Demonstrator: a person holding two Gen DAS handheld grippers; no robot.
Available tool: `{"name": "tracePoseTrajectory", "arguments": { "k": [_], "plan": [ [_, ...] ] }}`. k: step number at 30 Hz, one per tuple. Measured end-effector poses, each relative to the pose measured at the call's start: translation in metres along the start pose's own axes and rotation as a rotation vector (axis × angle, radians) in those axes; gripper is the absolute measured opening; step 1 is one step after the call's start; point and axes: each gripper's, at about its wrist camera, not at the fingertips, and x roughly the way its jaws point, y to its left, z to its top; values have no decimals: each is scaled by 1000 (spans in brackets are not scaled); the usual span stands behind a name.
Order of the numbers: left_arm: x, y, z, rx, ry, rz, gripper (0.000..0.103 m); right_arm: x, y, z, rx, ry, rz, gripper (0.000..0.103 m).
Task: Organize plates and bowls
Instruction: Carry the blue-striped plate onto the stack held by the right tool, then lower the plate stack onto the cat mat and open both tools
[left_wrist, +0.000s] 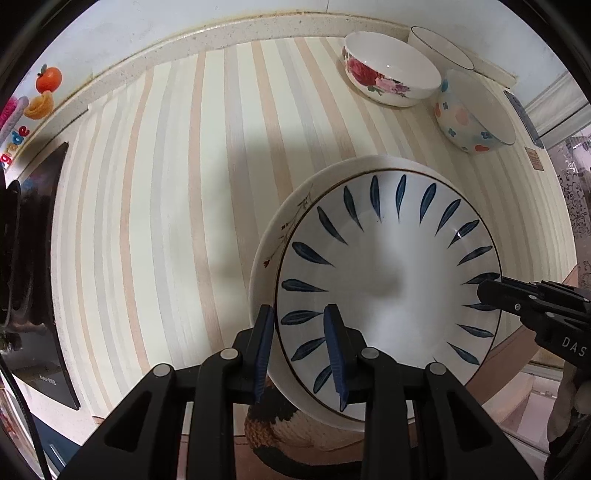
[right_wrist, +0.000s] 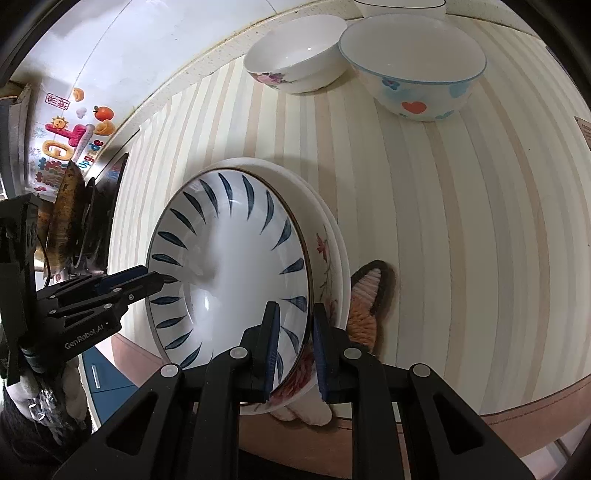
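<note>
Left gripper (left_wrist: 301, 354): blue pads closed on the near-left rim of the stacked plates, one pad outside the rim, one inside over the leaf pattern; pointing straight down.
Right gripper (right_wrist: 295, 347): closed on the opposite rim of the same stack, one pad inside the top plate, the other outside against the flowered plates beneath; angled steeply down.
Blue-leaf plate (left_wrist: 388, 280): top of the stack, spanning the space between the two grippers, white with dark blue leaf strokes around the rim.
Flowered plates (right_wrist: 327, 254): nested directly under the blue-leaf plate, rims showing past its edge; exact count cannot be told.
Knitted mat (right_wrist: 365, 306): orange, white and dark, lying just beside and partly under the stack, near the right gripper's outer pad.
Striped counter (left_wrist: 166, 184): surface beyond both grippers; whether the stack rests on it cannot be told.
Rose bowl (left_wrist: 391, 68): well beyond the stack, upright.
Heart bowl (right_wrist: 413, 70): beside the rose bowl, touching or nearly so.
Plain white bowl (left_wrist: 439, 48): farthest, behind those two, against the wall.
</note>
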Motion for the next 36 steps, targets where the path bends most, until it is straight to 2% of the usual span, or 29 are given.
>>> {"name": "tracePoseTrajectory", "arguments": {
  "k": [4,7,9,12,20,23,29,34,36],
  "plan": [
    [-7,-6,1,10,-14,-29,25,1,-1,2,-1,0,5,19],
    [-10,-18,1,35,-32,-11,25,3,0,3,0,8,33,19],
    [-7,-21,1,34,-26,-3,25,5,6,1,-15,3,16,19],
    [-2,-20,-1,12,-11,-1,25,9,8,1,-23,8,-6,19],
    [-6,-9,-12,-104,-19,25,25,0,-4,6,1,-4,17,19],
    [-24,-9,-21,-137,-64,65,26,-7,-8,4,8,-3,21,19],
    [-79,-14,-42,-155,-151,127,26,-36,0,-13,-16,-38,-34,19],
    [-122,-25,-62,-146,-209,102,27,-74,24,-38,-47,-87,-58,21],
    [-139,-26,-66,-140,-230,81,27,-95,38,-50,-70,-124,-72,28]
  ]
}}
